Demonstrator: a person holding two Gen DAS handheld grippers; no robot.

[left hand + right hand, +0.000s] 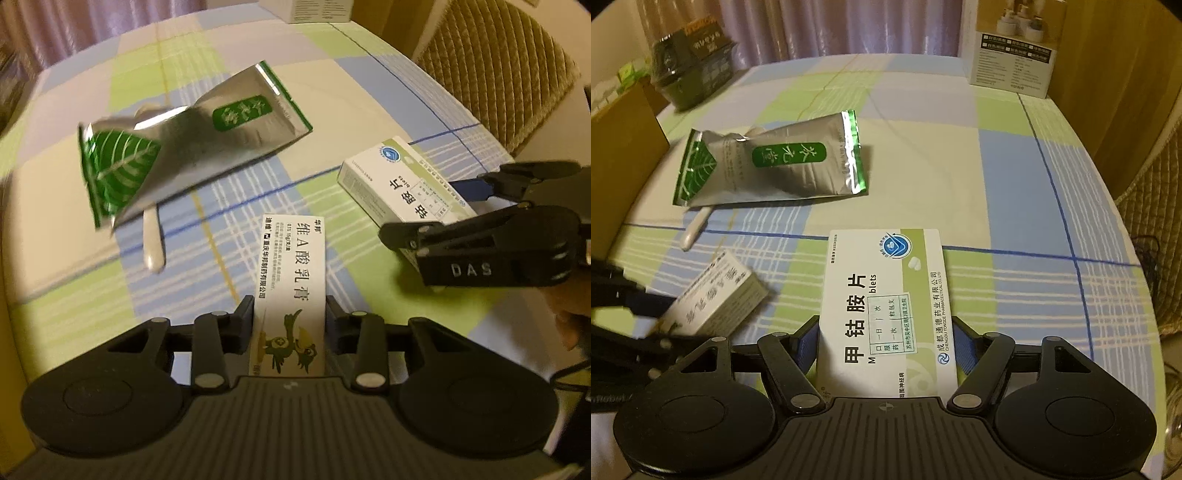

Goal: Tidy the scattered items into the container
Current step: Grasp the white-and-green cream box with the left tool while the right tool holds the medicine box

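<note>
My left gripper [290,306] is shut on a narrow white ointment box [291,273] with a bird drawing, held above the table; it also shows in the right wrist view [716,295]. My right gripper [886,332] is shut on a white and green tablet box [886,306], also seen in the left wrist view [402,181]. A silver and green foil pouch [184,144] lies on the checked tablecloth, also in the right wrist view [772,162]. A white tube [153,240] lies partly under it. A brown cardboard box wall [624,155] stands at the left.
A black bowl-shaped package [690,62] sits at the far left of the table. A white product box [1012,55] stands at the far right. A quilted chair back [495,70] stands beside the table's right edge. Curtains hang behind.
</note>
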